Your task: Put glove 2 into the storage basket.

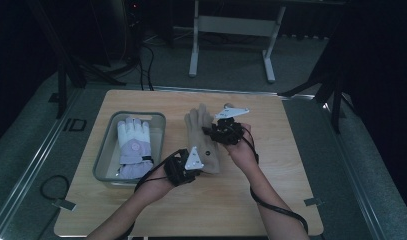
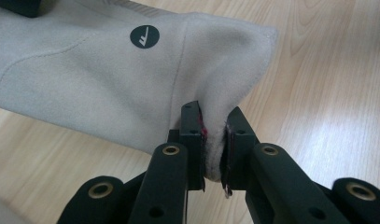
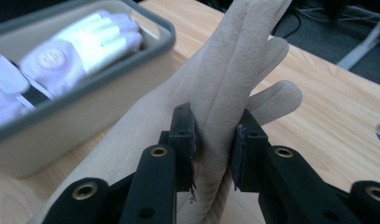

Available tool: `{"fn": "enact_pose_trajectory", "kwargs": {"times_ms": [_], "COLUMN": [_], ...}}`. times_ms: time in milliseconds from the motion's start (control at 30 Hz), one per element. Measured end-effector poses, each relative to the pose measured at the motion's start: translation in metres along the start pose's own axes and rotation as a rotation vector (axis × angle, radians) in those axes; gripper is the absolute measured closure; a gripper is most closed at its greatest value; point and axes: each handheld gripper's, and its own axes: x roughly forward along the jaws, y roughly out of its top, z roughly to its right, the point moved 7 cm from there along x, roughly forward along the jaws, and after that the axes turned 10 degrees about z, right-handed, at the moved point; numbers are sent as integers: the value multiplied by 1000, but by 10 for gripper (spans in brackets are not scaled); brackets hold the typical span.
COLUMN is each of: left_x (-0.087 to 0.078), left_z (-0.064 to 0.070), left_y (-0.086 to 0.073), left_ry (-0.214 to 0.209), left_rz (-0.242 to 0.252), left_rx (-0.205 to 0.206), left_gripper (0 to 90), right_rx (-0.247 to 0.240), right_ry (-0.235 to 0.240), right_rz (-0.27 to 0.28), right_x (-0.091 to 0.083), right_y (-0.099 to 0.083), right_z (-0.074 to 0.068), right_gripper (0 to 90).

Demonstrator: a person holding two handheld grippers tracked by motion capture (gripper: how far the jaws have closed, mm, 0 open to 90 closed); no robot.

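Observation:
A beige fleece glove (image 1: 203, 137) lies on the wooden table (image 1: 271, 200), fingers pointing away from me. My left gripper (image 1: 188, 167) is shut on the glove's cuff edge (image 2: 214, 154); a round black logo (image 2: 144, 36) shows on the cloth just beyond. My right gripper (image 1: 222, 132) is shut on the finger part of the same glove (image 3: 215, 140), pinching it into an upright fold. A white and lilac glove (image 1: 132, 145) lies inside a grey bin (image 1: 102, 160) to the left.
The grey bin (image 3: 61, 126) stands close beside the beige glove's left side. Cables trail from both grippers across the table's near part. A white table frame (image 1: 231, 30) stands on the floor beyond the far edge.

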Motion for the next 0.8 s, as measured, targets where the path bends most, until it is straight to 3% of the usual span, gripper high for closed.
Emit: {"fn": "enact_pose_trajectory", "kwargs": {"times_ms": [300,800], "left_x": [-32,-83], "left_z": [-15,-35], "left_y": [-11,-51], "left_ry": [38,106], "left_rz": [-26,-76], "left_rx": [-13,-57], "left_gripper": [815,815], "right_rx": [-17,-66], "right_ry": [36,114], "right_rz": [11,0], "right_x": [25,77], "right_y": [23,48], "right_z": [-25,-80], "right_gripper": [733,734]}}
